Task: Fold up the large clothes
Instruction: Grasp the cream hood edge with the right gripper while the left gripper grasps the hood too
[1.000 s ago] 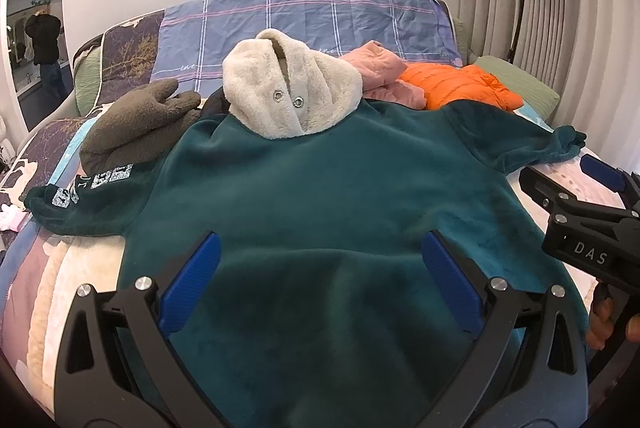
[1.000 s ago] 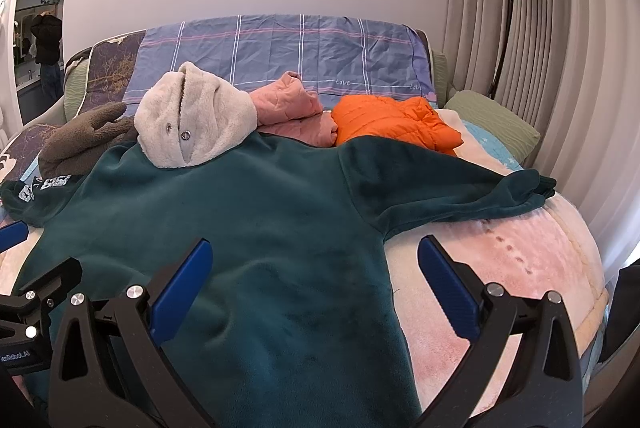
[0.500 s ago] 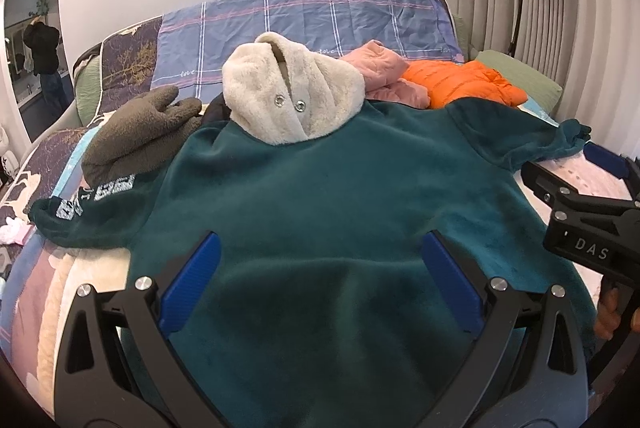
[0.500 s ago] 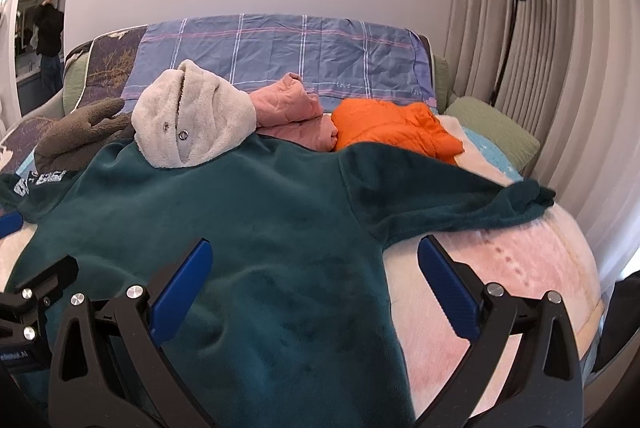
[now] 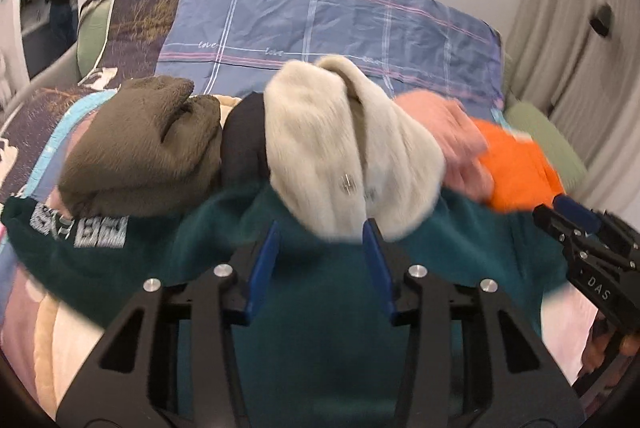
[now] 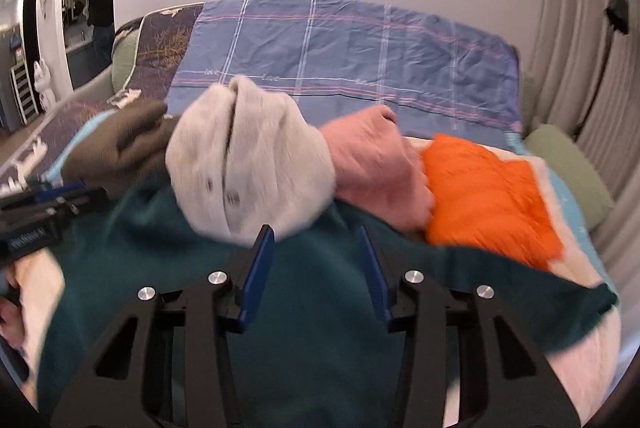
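Note:
A large dark green fleece hoodie (image 5: 320,308) with a cream fleece hood (image 5: 348,152) lies spread flat on the bed; it also shows in the right wrist view (image 6: 312,328), with its hood (image 6: 248,164). My left gripper (image 5: 322,244) hovers over the chest just below the hood, its jaws partly closed with a gap, holding nothing. My right gripper (image 6: 316,248) is likewise over the upper chest below the hood, jaws narrowed with a gap, empty. The left sleeve with white lettering (image 5: 80,228) lies to the left. The frames are motion-blurred.
Behind the hoodie lie an olive-brown fleece garment (image 5: 140,144), a pink garment (image 6: 376,168) and an orange puffer jacket (image 6: 488,196). A blue plaid pillow (image 5: 328,28) leans at the headboard. A green pillow (image 6: 568,164) and curtains stand at the right.
Both grippers have moved forward up the hoodie toward the hood, and both jaws have narrowed from wide open to a smaller gap.

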Demonstrator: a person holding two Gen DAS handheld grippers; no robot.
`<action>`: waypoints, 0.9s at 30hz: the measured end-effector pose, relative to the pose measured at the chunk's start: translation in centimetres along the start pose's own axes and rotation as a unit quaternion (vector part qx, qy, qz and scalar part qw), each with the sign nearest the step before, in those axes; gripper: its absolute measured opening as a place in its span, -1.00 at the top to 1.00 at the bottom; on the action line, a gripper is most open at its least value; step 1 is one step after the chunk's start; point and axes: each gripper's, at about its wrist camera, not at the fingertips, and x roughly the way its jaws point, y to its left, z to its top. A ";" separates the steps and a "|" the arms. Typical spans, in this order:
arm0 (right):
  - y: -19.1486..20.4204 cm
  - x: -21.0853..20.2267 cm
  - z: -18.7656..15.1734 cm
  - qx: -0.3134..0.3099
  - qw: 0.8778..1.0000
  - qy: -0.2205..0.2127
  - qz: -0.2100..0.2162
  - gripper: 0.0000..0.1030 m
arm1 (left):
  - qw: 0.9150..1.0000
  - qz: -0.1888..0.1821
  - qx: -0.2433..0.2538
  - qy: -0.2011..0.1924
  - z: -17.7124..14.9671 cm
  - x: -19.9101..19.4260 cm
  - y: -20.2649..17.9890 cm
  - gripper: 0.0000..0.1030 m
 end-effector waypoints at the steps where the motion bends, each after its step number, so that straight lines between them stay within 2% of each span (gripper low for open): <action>1: 0.4 1.6 1.4 -0.008 1.000 0.010 -0.001 0.12 | 1.000 0.004 0.003 -0.003 1.7 1.4 0.1 0.12; 5: 1.9 7.7 5.1 -0.037 0.998 0.040 -0.012 0.11 | 0.999 0.044 0.005 -0.015 4.8 4.9 0.9 -0.05; 10: 4.9 13.4 8.5 -0.064 0.996 0.064 0.009 -0.09 | 0.999 0.054 0.003 -0.011 6.1 8.7 2.7 -0.11; 12: 6.5 15.1 9.7 -0.073 0.995 0.064 0.012 -0.10 | 0.998 0.061 0.010 -0.008 6.5 9.8 3.1 -0.12; 15: 8.1 19.0 11.0 -0.087 0.993 0.077 -0.005 -0.11 | 0.998 0.067 0.013 -0.005 6.9 10.8 3.4 -0.17; 17: 8.5 21.3 11.3 -0.092 0.991 0.087 -0.034 -0.11 | 0.997 0.072 0.019 -0.007 7.2 11.2 3.4 -0.21; 18: 8.2 22.2 11.3 -0.094 0.990 0.088 -0.057 0.17 | 0.997 0.073 0.022 -0.008 7.1 11.3 3.3 -0.25; 19: 7.6 22.7 11.3 -0.090 0.990 0.087 -0.061 0.90 | 0.997 0.074 0.026 -0.009 7.1 11.3 3.2 -0.27; 20: 6.5 22.7 11.3 -0.074 0.992 0.084 -0.056 0.86 | 0.997 0.073 0.031 -0.007 7.1 11.2 3.1 -0.27; 23: 0.6 19.4 10.7 0.025 0.999 0.048 -0.005 0.88 | 0.997 0.060 0.052 -0.017 7.1 10.5 2.5 -0.36; 27: -3.8 16.9 8.7 0.067 0.997 0.047 -0.002 0.88 | 0.996 0.048 0.061 -0.047 7.9 10.3 0.7 -0.61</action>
